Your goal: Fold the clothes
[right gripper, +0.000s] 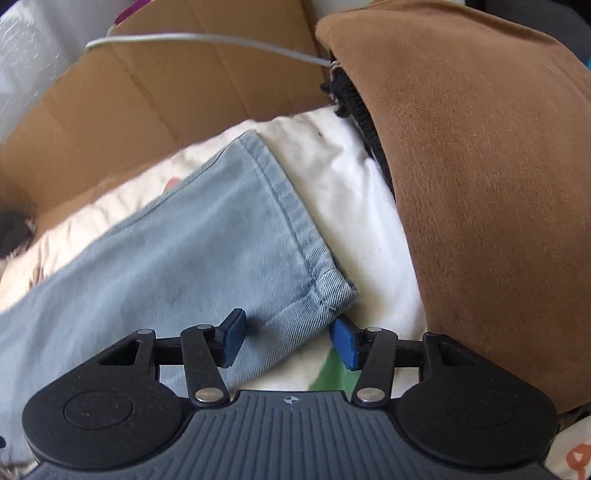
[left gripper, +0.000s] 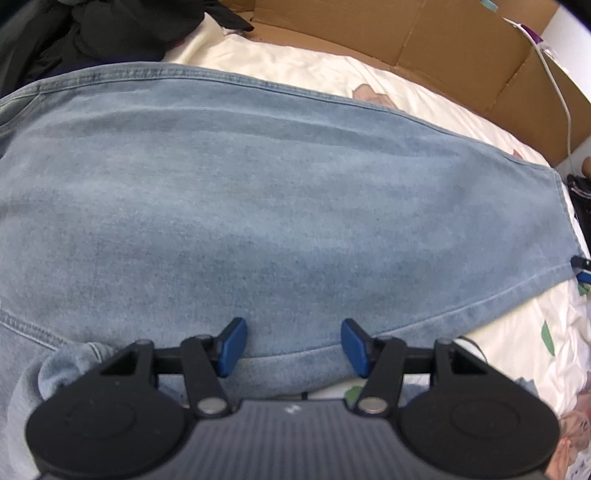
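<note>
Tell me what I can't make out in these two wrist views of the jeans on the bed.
- Left wrist view: the waistband end of the jeans is cut off by the left edge.
- Left wrist view: the jeans' near fold runs under the left tool, whose body hides it.
- Right wrist view: a brown cushion covers the dark knit item beneath.
- Right wrist view: the cardboard is motion-blurred.

I was in a home, a bedroom by the look of it. I worked over a bed with a white patterned quilt [left gripper: 424, 96]. Jeans [left gripper: 258, 206] lay spread on it, dark clothes [left gripper: 92, 33] were heaped at one end, and a brown cushion [right gripper: 480, 184] sat beside. Flattened cardboard [left gripper: 424, 40] lined the far edge, with a white cable [left gripper: 557, 92] trailing across.
</note>
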Demonstrator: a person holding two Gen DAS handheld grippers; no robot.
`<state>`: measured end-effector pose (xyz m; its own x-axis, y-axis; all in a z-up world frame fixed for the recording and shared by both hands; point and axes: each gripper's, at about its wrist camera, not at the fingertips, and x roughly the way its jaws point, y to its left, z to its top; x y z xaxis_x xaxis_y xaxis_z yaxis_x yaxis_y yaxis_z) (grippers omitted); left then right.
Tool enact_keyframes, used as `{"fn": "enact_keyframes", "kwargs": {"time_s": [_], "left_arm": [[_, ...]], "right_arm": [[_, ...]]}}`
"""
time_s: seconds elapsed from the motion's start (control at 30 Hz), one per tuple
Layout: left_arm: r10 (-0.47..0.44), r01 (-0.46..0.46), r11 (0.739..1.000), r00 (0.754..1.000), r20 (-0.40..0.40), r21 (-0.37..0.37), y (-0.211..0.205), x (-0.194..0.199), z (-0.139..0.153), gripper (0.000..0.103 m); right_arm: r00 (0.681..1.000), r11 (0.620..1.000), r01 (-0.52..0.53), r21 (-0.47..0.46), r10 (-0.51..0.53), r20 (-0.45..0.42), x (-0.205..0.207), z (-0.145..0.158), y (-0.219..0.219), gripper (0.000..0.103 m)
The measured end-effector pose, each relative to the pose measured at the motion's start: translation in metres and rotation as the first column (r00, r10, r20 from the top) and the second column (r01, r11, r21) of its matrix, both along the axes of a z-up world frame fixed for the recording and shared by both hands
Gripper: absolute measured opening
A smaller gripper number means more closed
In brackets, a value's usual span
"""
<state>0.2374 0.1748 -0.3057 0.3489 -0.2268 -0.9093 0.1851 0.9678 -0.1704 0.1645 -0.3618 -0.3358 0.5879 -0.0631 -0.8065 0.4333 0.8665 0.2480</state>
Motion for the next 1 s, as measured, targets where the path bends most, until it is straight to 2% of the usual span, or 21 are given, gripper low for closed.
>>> {"fn": "enact_keyframes", "kwargs": {"time_s": [0.03,0.07,0.1,0.13,0.2,0.4,0.6,0.73,0.8,0.83,0.9,0.93,1.0], "left_arm": [[0.004,-0.004,1.000,1.000,0.006,-0.004,0.001,0.000,0.001,0.054],[0.001,-0.001,1.000,1.000,0.028,-0.007,0.000,0.001,0.004,0.054],[-0.002,0.002,1.000,0.999,0.050,-0.010,0.000,0.002,0.008,0.054],[-0.005,0.005,1.000,0.997,0.072,-0.013,0.000,0.003,0.011,0.054],[-0.010,0.012,1.000,0.993,0.117,-0.019,-0.001,0.005,0.018,0.054],[-0.011,0.007,1.000,0.987,0.158,0.025,-0.007,0.029,0.015,0.054],[-0.047,0.037,0.996,0.989,0.137,0.079,-0.016,0.043,-0.006,0.054],[-0.071,0.055,0.994,0.982,0.173,0.100,-0.017,0.044,-0.005,0.054],[-0.078,0.052,0.990,0.978,0.196,0.131,-0.013,0.051,-0.004,0.054],[-0.082,0.052,0.988,0.975,0.206,0.147,-0.011,0.055,-0.004,0.054],[-0.126,0.081,0.977,0.965,0.228,0.197,-0.006,0.065,-0.004,0.054],[-0.135,0.083,0.972,0.962,0.236,0.219,-0.001,0.071,-0.005,0.054],[-0.112,0.063,0.973,0.969,0.222,0.220,0.015,0.086,-0.009,0.054]], "right_arm": [[1.000,1.000,0.000,-0.007,0.000,0.004,0.001,0.000,0.001,0.055],[1.000,1.000,0.000,-0.013,0.000,0.008,0.002,0.000,0.003,0.038],[1.000,0.999,-0.018,-0.040,0.018,0.014,0.002,0.002,0.005,0.004],[0.999,0.996,-0.042,-0.074,0.044,0.020,0.002,0.004,0.008,0.002],[0.996,0.987,-0.078,-0.139,0.082,0.023,0.001,0.011,0.012,0.002],[0.996,0.966,-0.085,-0.244,0.091,0.015,-0.003,0.028,0.009,0.002],[0.994,0.957,-0.104,-0.269,0.090,-0.063,-0.011,0.016,0.010,0.003],[0.993,0.960,-0.107,-0.257,0.091,-0.073,-0.009,0.016,0.007,0.005],[0.992,0.957,-0.118,-0.266,0.101,-0.077,-0.009,0.020,0.009,0.010],[0.990,0.949,-0.132,-0.287,0.114,-0.076,-0.011,0.026,0.012,0.019],[0.988,0.936,-0.152,-0.318,0.137,-0.071,-0.019,0.034,0.019,0.046],[0.987,0.934,-0.163,-0.318,0.150,-0.063,-0.024,0.036,0.021,0.049],[0.982,0.927,-0.190,-0.323,0.179,-0.064,-0.033,0.041,0.028,0.050]]}}
